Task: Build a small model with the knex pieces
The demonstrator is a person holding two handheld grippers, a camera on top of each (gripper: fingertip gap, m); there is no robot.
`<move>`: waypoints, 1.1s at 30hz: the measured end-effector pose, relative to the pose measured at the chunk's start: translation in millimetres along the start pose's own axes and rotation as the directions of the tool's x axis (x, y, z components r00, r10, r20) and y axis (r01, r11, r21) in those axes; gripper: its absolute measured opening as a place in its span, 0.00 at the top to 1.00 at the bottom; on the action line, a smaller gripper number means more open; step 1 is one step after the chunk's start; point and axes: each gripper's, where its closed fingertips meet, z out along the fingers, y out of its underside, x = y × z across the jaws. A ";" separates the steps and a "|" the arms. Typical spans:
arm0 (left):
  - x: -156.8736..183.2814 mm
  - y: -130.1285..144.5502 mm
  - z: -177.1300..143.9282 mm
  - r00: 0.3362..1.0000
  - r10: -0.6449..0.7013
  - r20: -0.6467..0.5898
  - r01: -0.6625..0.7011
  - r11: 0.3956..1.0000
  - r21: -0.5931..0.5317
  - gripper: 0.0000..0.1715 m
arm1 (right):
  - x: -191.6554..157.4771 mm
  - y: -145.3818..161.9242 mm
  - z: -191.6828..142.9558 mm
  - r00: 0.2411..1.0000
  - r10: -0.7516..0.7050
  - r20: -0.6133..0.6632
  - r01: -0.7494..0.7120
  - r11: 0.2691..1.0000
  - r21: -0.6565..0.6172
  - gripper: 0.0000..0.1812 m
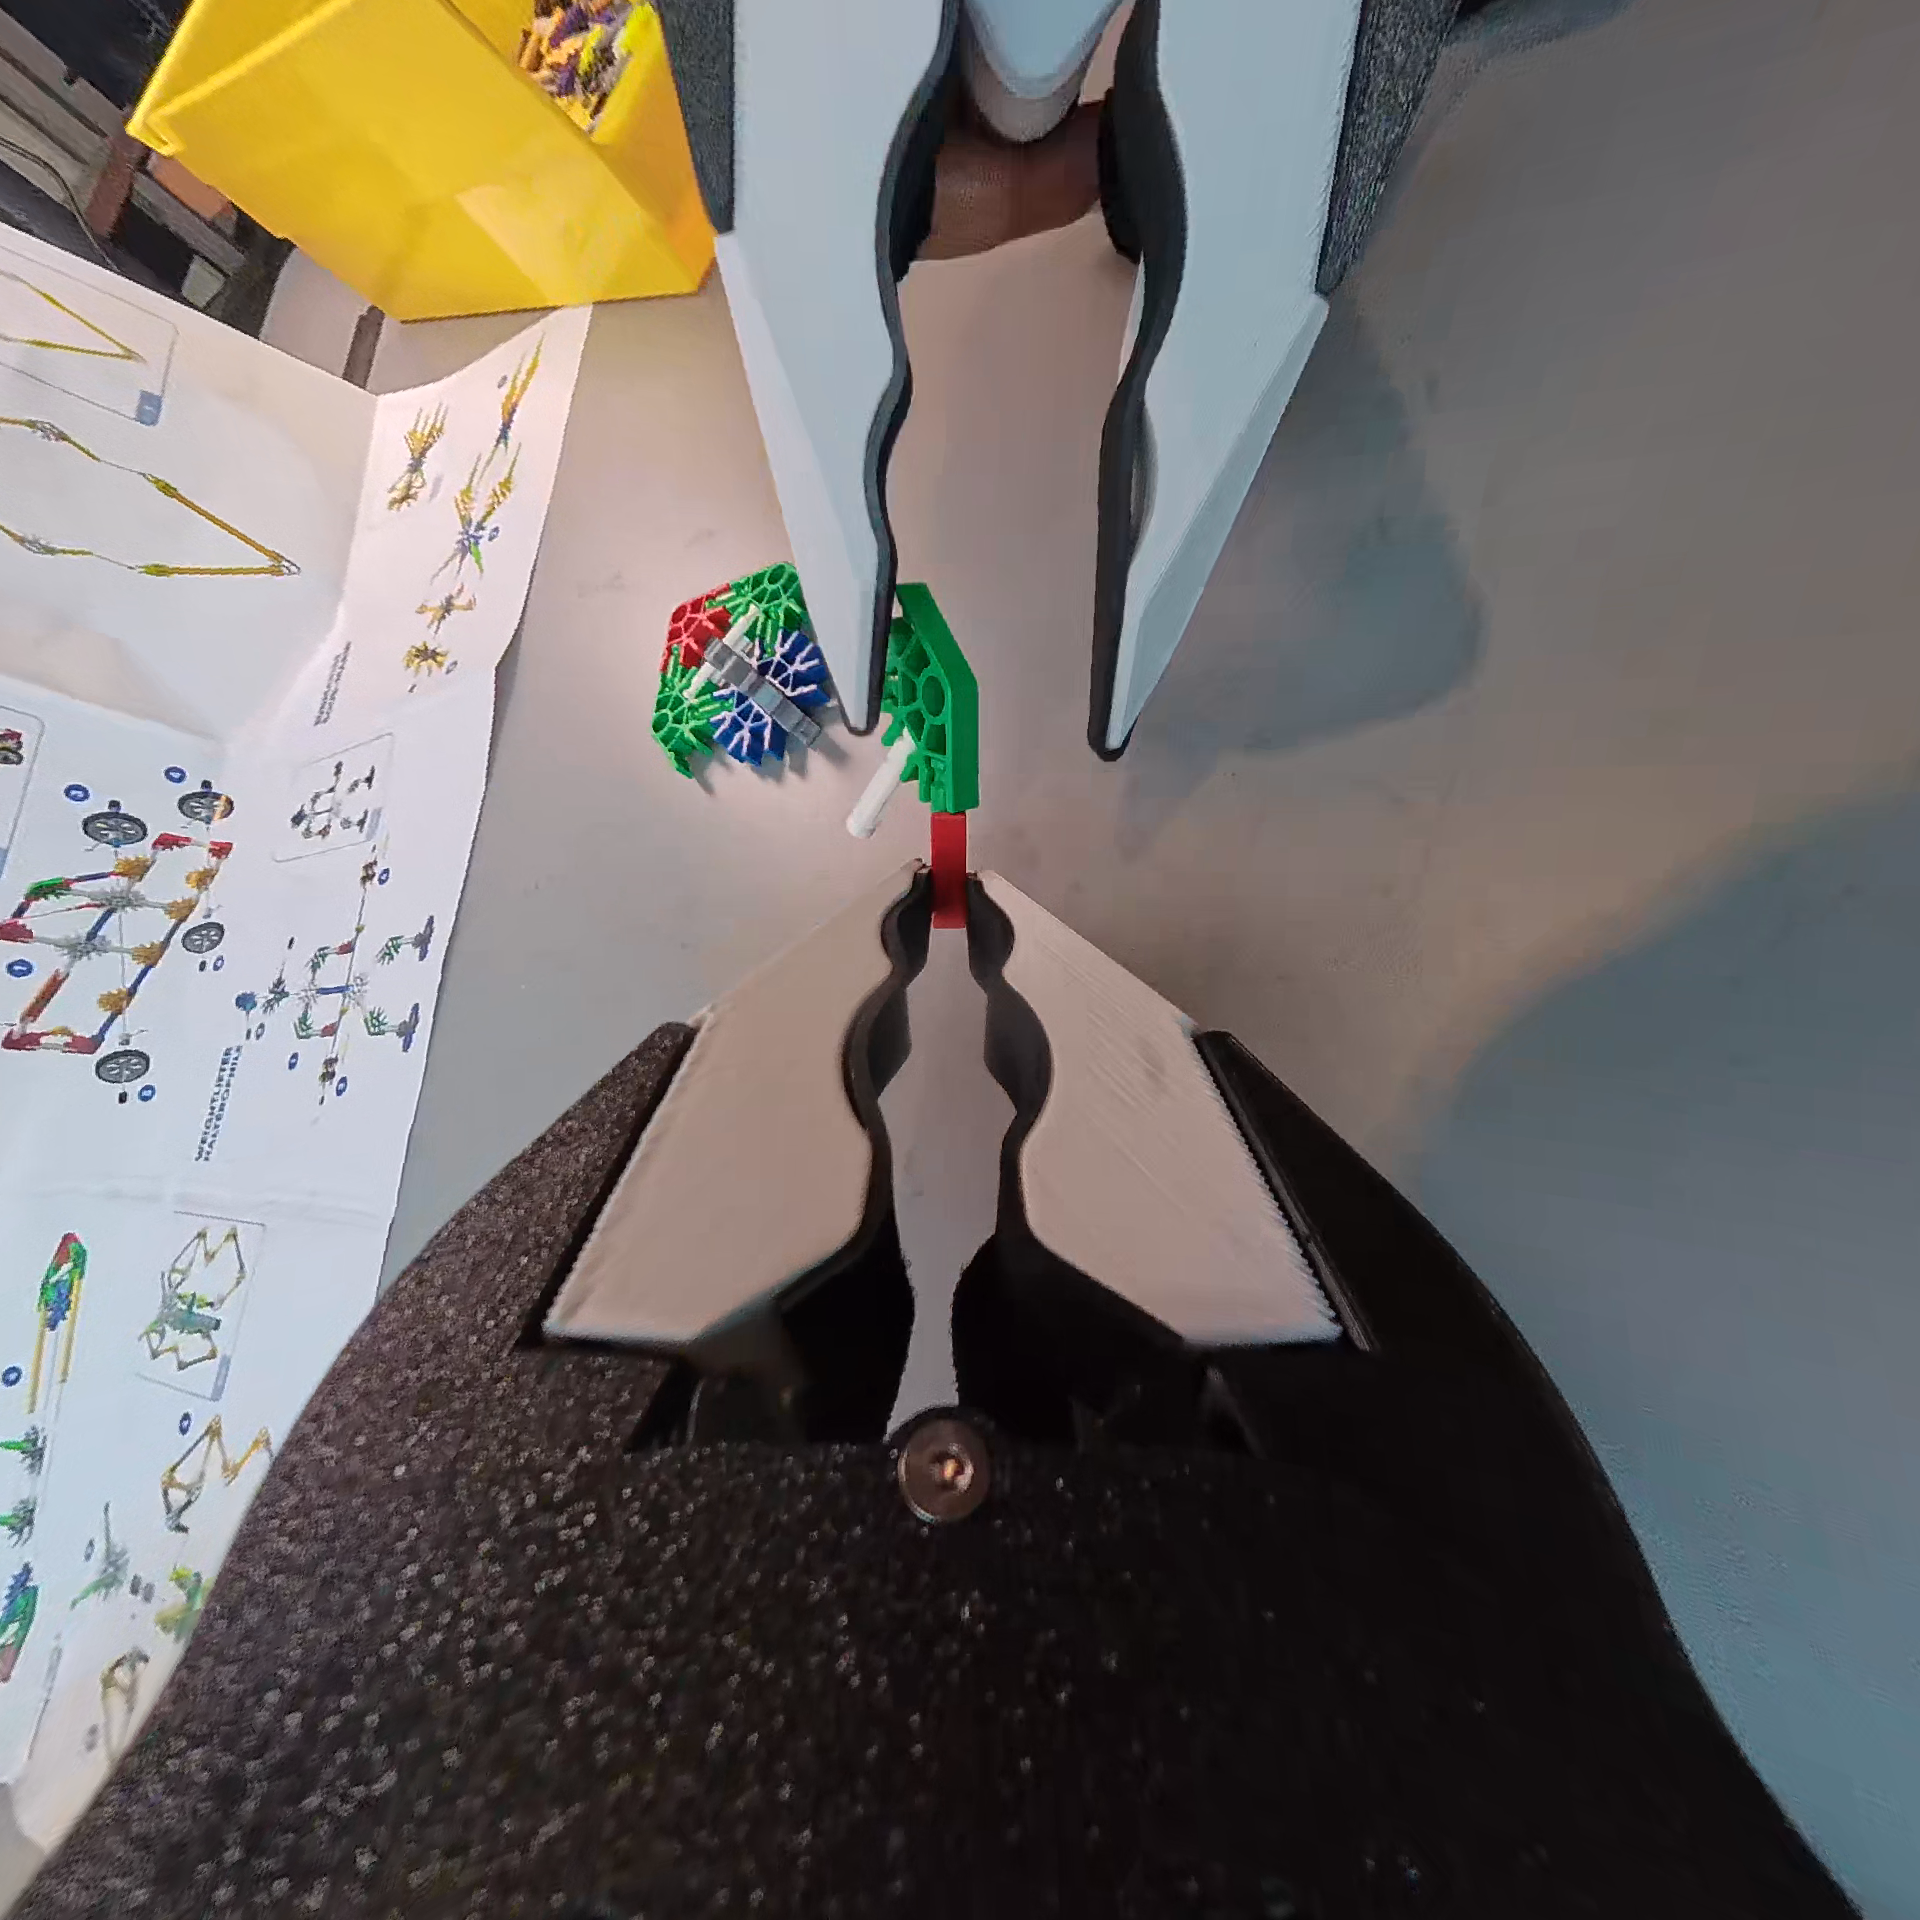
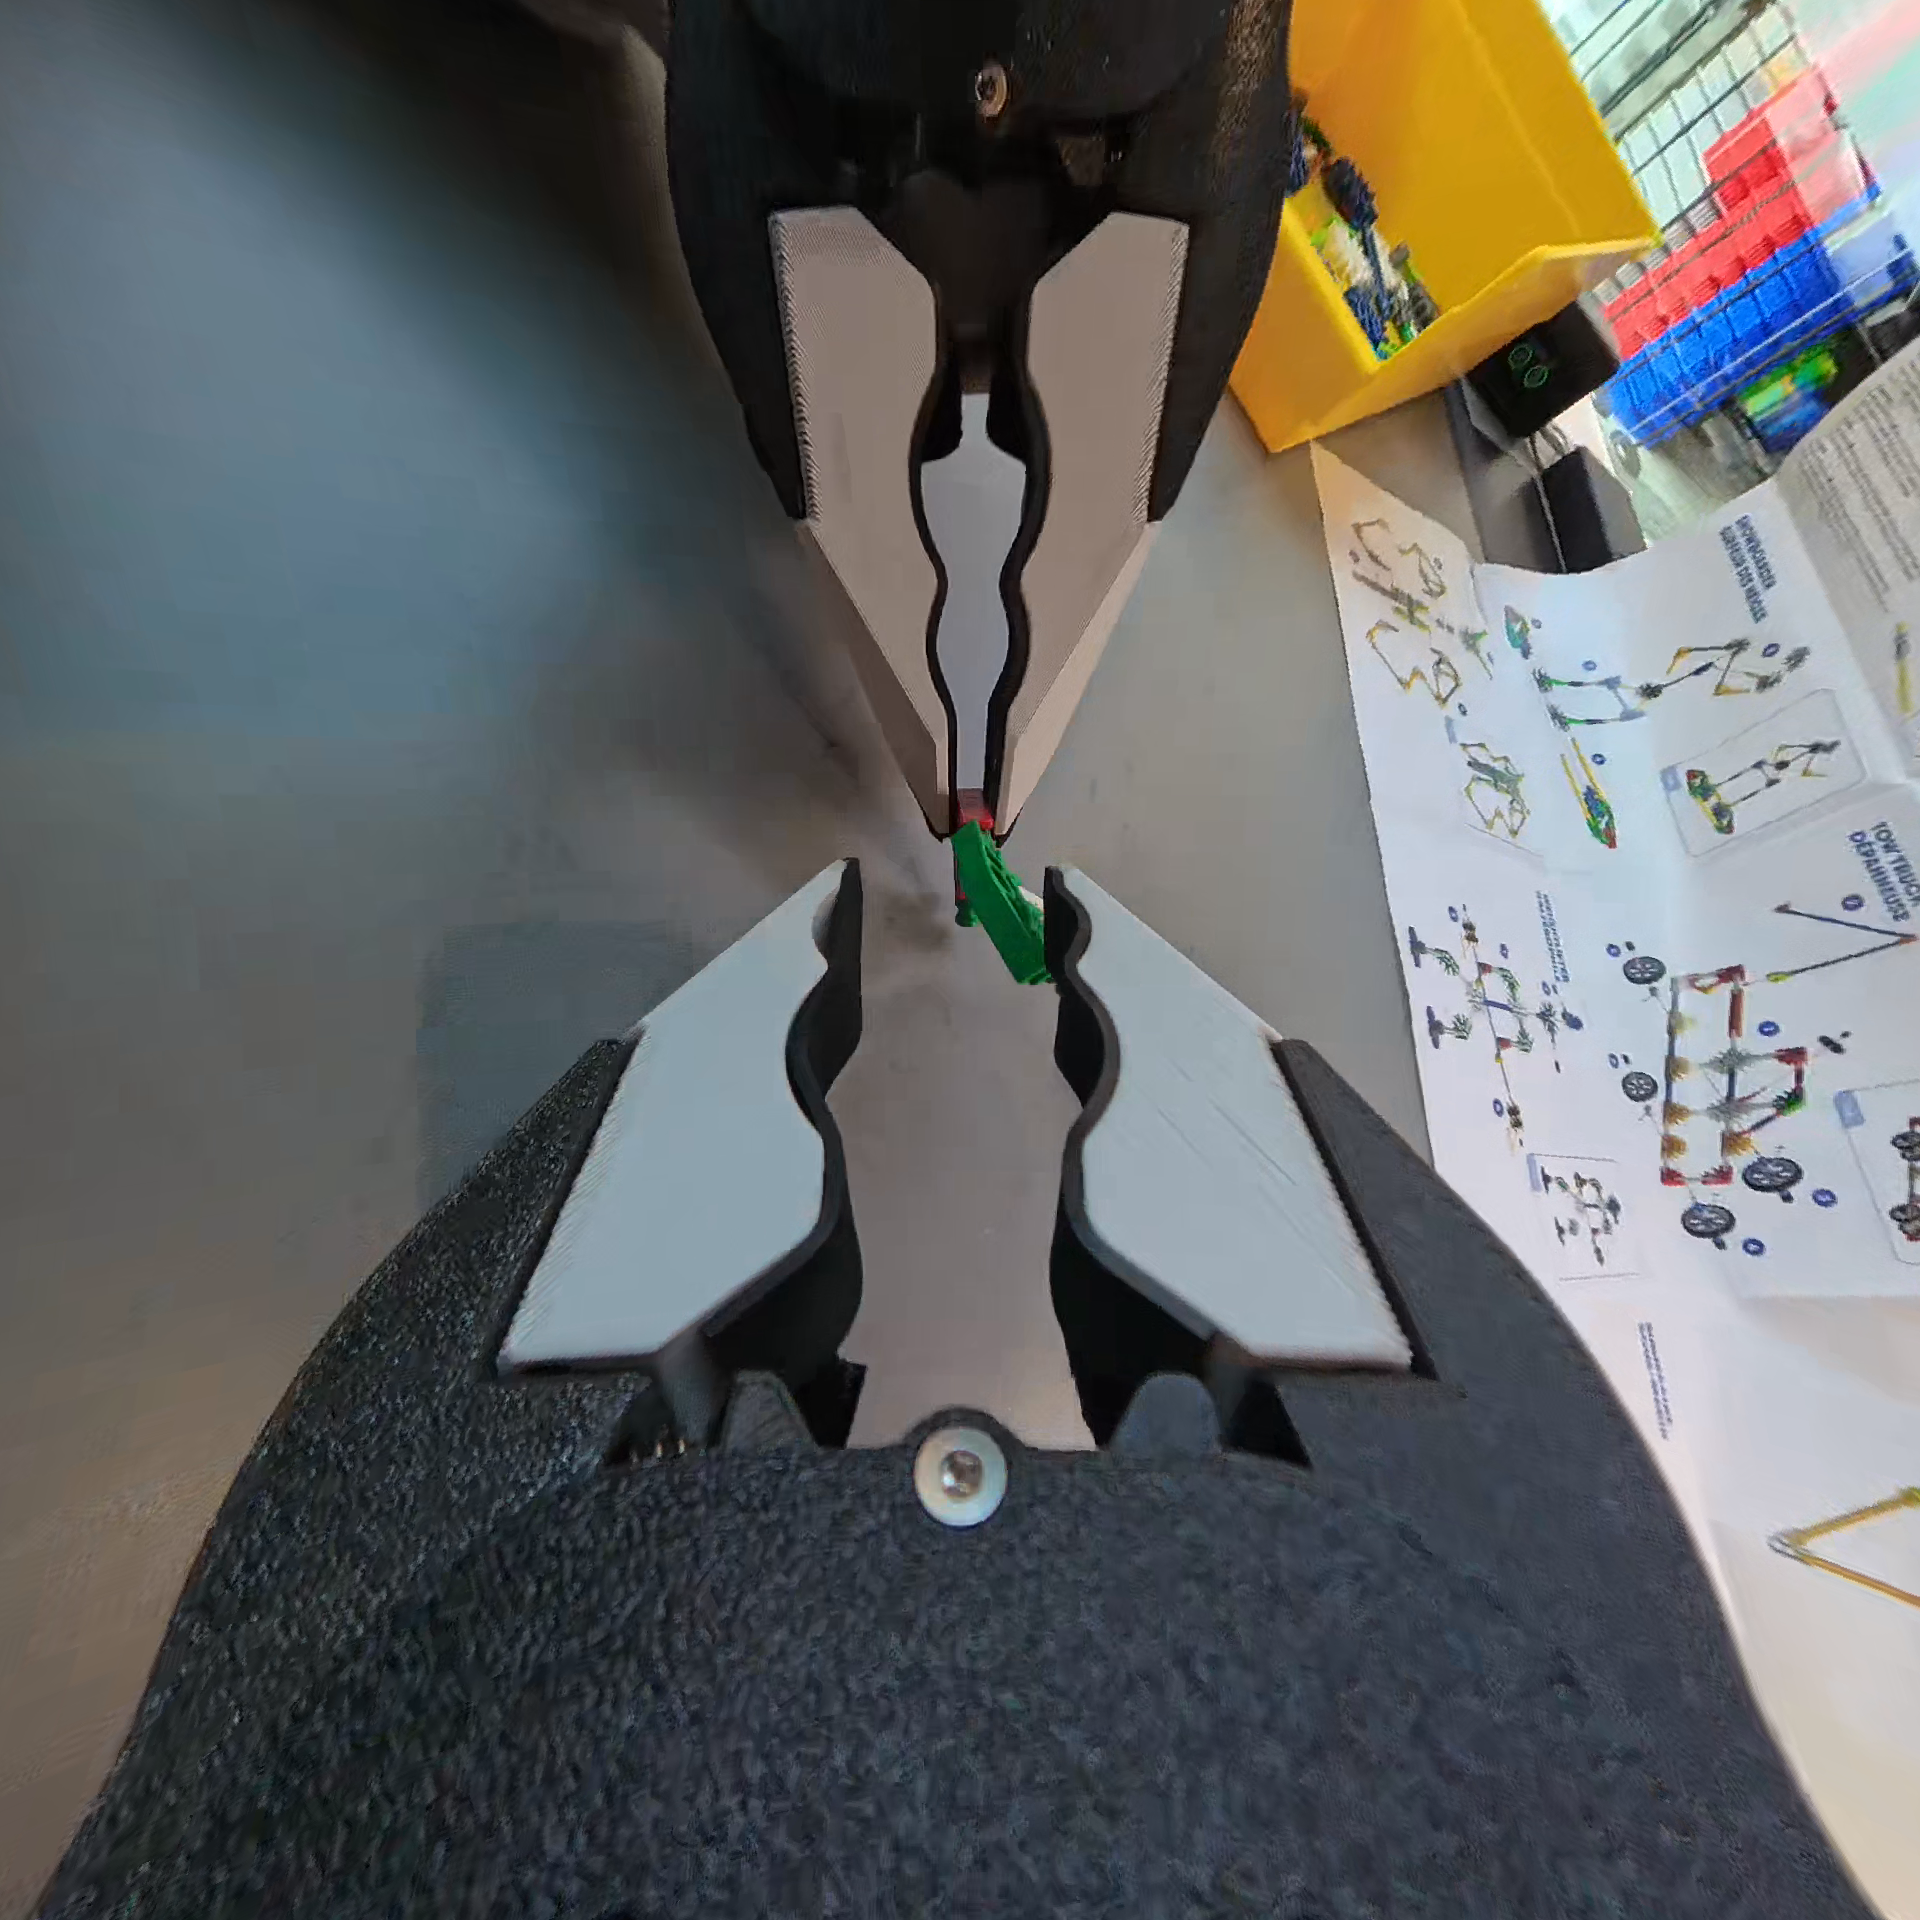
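At the far left of the left wrist view, a white instruction sheet printed with coloured model diagrams lies unfolded on the pale grey table, and beyond it at the far left stands a yellow bin with small mixed building pieces inside. Right of the sheet, a small cluster of connectors in green, red, blue and grey rests on the table. Just right of that cluster, the left gripper, coming from the near edge, has its two fingers pinched tight on a short red piece. On the far end of that red piece sits a green connector, held up off the table, with a short white rod sticking out of its left side. The right gripper reaches in from the far side, its jaws spread wide with nothing between them; its left fingertip sits just beside the green connector, though whether they touch cannot be told. In the right wrist view the same green connector hangs close to the right-hand finger of the spread gripper, while the left gripper opposite clamps the red piece.
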 end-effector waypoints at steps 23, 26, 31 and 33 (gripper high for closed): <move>13.6 -0.9 9.1 0.989 0.142 0.036 -0.140 0.989 -0.040 0.97 | -12.5 9.2 8.8 0.989 0.112 0.095 -0.109 0.993 -0.033 0.95; 15.3 -3.8 10.6 0.987 0.157 0.032 -0.155 0.987 -0.034 0.97 | -14.1 9.7 8.2 0.988 0.113 0.100 -0.109 0.993 -0.050 0.96; 18.3 -5.3 10.9 0.994 0.088 -0.072 -0.091 0.995 -0.041 0.97 | -15.4 8.2 6.6 0.972 0.186 0.142 -0.178 0.982 -0.066 0.96; 18.2 -5.8 11.3 0.992 0.071 -0.103 -0.077 0.995 -0.060 0.97 | -15.0 8.4 5.9 0.953 0.254 0.167 -0.244 0.967 -0.078 0.96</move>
